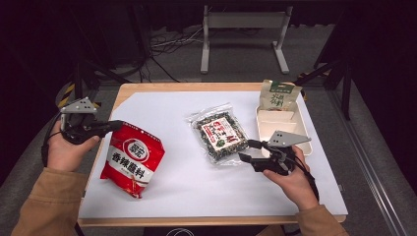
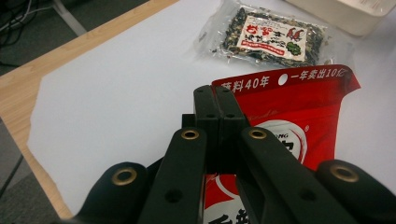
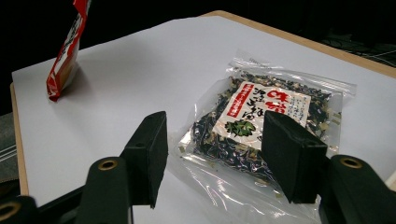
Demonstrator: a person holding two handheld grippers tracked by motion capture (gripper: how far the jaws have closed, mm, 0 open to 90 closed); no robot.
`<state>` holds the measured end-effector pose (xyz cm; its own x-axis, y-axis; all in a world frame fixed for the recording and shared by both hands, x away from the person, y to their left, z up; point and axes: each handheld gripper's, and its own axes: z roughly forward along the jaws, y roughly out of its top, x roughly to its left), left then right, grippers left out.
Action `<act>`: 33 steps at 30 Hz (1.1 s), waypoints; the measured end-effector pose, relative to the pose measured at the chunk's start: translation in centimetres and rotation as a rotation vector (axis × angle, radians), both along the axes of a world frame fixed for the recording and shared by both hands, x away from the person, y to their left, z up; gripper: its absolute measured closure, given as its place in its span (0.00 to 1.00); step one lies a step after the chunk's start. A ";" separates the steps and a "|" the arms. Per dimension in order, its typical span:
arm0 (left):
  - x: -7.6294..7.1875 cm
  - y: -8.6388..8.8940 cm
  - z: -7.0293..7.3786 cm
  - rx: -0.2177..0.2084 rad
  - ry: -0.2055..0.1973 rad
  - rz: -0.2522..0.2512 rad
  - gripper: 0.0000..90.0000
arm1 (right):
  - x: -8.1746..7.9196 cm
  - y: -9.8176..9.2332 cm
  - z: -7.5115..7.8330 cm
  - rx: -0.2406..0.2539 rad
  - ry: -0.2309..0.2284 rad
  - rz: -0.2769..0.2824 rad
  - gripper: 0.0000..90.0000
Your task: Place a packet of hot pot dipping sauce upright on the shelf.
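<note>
While on the red pouch (image 1: 132,158), left tongs (image 1: 116,125) clamped; right tongs (image 1: 248,150) agape.

The red pouch (image 1: 132,158) carries large white characters 香辣蘸料 across its front below a round white emblem whose two characters are too small to read; along its top band, seen in the left gripper view, white print reads 蘸料40年 and 一年卖出10亿, with a punched hole between the two phrases. The clear packet (image 1: 220,132) of dark dried pieces bears a white-and-red label with red brush characters, not legible. The tan bag (image 1: 279,96) shows a green header strip and dark characters, likewise too small to read.
</note>
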<state>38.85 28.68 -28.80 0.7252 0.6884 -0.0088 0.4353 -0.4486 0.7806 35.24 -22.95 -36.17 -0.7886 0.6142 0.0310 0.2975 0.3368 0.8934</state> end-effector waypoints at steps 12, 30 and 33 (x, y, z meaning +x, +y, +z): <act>-3.1 0.0 2.3 -0.047 -0.033 -0.079 1.00 | 0.0 0.0 -0.1 0.003 0.011 0.005 0.45; -5.6 -3.0 4.2 -0.130 -0.137 -0.188 1.00 | 0.0 0.1 -0.1 0.025 0.031 0.048 0.45; -5.5 -3.5 4.2 -0.154 -0.140 -0.205 1.00 | -0.1 0.3 -0.1 0.025 0.026 0.061 0.45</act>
